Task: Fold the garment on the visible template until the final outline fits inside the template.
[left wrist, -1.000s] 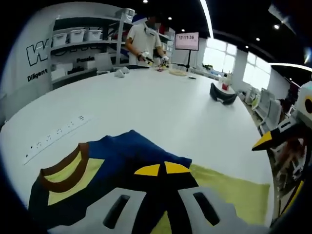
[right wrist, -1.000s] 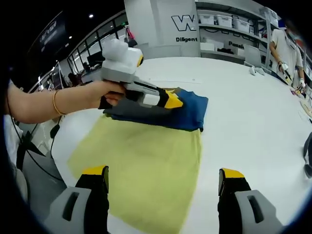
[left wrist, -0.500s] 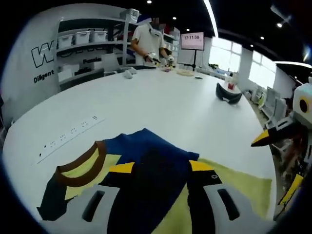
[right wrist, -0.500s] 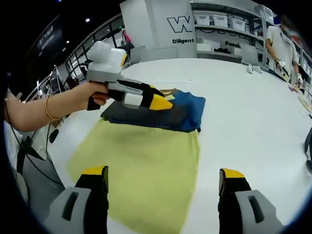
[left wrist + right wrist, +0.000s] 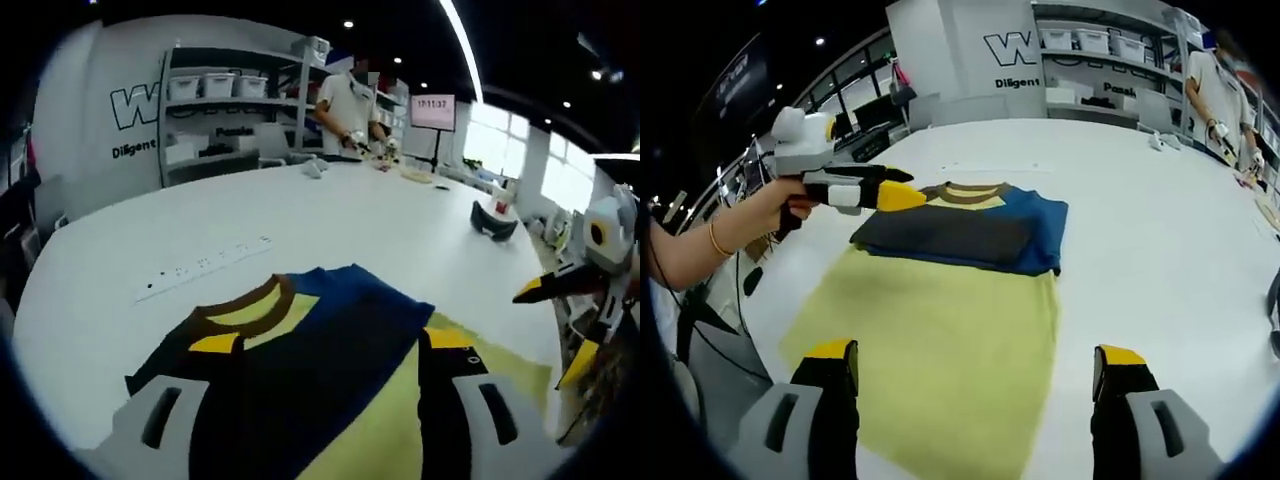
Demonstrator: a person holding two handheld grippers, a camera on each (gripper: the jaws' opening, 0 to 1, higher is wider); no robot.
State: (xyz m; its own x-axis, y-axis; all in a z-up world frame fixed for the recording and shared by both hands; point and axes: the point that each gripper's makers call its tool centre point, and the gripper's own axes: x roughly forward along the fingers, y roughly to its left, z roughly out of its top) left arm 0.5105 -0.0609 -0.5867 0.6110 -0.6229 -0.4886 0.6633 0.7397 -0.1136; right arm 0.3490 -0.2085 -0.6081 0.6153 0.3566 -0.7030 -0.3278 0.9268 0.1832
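Centrally on the white bench [image 5: 1160, 230], a folded garment [image 5: 965, 232] of dark grey and blue with a brown collar lies across the far end of a yellow-green template [image 5: 940, 350]. Left tongs [image 5: 895, 194], held in a person's hand [image 5: 775, 205], hover just above the garment's left edge in the right gripper view, their yellow tips together and empty there. Right tongs [image 5: 975, 365] stand wide open and empty over the template's near end.

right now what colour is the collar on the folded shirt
Brown, the collar bordering a yellow panel on the navy shirt; clearest in the right gripper view.
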